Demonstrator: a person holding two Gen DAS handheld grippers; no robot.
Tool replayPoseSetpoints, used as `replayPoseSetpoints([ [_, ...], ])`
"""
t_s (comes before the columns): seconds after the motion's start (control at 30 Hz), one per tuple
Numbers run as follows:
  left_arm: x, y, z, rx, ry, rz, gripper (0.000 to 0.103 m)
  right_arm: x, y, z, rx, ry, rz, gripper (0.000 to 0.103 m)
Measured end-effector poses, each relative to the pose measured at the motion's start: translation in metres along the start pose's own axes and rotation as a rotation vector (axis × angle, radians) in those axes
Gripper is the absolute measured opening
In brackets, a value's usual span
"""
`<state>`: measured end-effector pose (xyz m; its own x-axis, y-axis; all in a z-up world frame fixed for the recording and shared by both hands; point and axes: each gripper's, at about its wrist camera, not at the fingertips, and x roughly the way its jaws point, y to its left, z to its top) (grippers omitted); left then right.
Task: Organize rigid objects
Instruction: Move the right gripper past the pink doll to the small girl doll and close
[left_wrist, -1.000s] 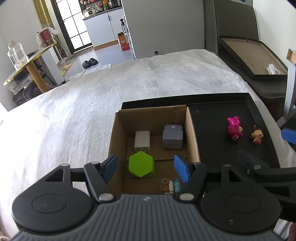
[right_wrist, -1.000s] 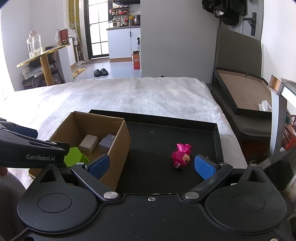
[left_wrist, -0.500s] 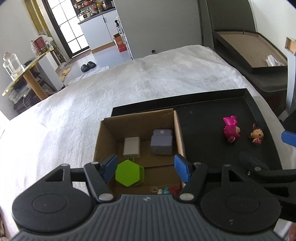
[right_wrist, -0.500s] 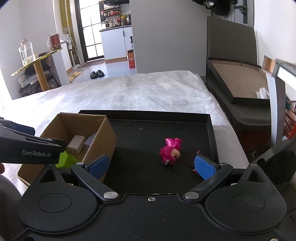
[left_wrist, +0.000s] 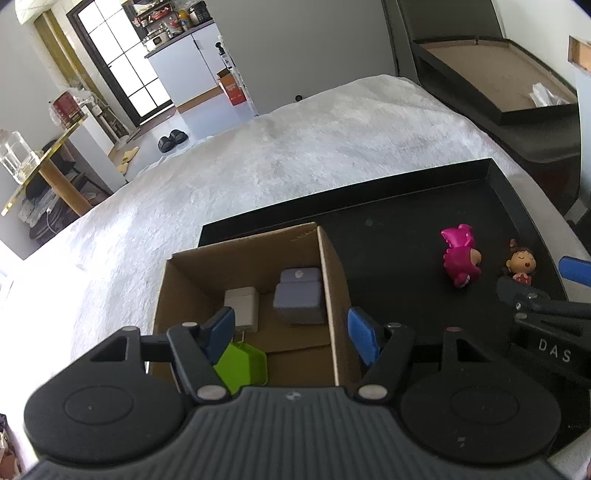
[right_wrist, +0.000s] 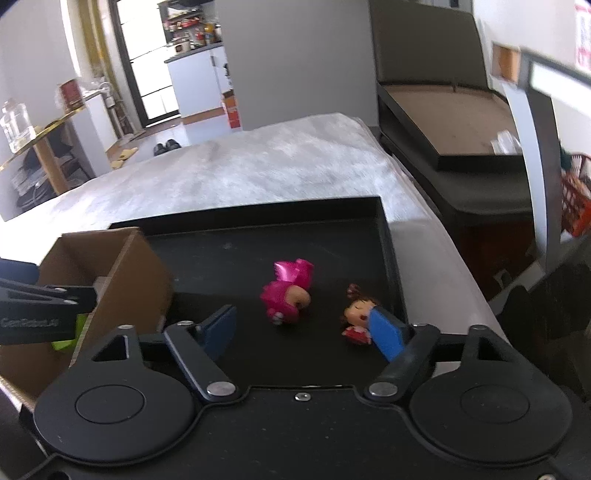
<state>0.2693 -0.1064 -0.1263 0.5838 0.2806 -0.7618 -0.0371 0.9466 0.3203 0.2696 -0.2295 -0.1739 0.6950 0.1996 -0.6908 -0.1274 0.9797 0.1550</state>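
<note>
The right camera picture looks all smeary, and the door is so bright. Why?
In the right wrist view everything is motion-blurred, so the pink toy and little doll look soft. The left wrist view is sharper: the cardboard box has crisp edges. In both, the glass door glares white, and the fisheye lens bends straight lines near the edges.

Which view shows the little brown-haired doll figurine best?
The left wrist view: the doll figurine sits unobstructed on the black tray. In the right wrist view it is nearer but blurred, partly hidden by the closing right gripper.

Magenta figurine (right_wrist: 286, 295), lime-green hexagon (left_wrist: 243, 365), brown cardboard box (left_wrist: 243, 254), black tray (right_wrist: 391, 258)
</note>
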Motion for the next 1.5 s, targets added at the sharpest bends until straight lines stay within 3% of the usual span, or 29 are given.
replayPoseSetpoints([
  [0.5, 0.022, -0.032, 0.01, 0.052, 0.002, 0.002, 0.065, 0.044, -0.03, -0.013, 0.122, 0.061, -0.048, 0.039],
  [0.63, 0.026, -0.034, 0.01, 0.052, 0.007, -0.003, 0.065, 0.048, -0.027, -0.016, 0.109, 0.067, -0.063, 0.036],
  [0.77, 0.029, -0.032, 0.007, 0.047, 0.014, -0.005, 0.065, 0.051, -0.025, -0.018, 0.096, 0.075, -0.082, 0.02],
  [1.4, 0.015, -0.022, -0.01, 0.051, 0.019, -0.002, 0.065, 0.029, -0.013, -0.037, 0.06, 0.128, -0.036, 0.017],
  [1.47, 0.015, -0.024, -0.009, 0.054, 0.017, 0.001, 0.065, 0.029, -0.01, -0.037, 0.048, 0.131, -0.049, 0.021],
  [1.5, 0.014, -0.024, -0.008, 0.055, 0.016, 0.003, 0.065, 0.029, -0.01, -0.037, 0.043, 0.131, -0.056, 0.029],
])
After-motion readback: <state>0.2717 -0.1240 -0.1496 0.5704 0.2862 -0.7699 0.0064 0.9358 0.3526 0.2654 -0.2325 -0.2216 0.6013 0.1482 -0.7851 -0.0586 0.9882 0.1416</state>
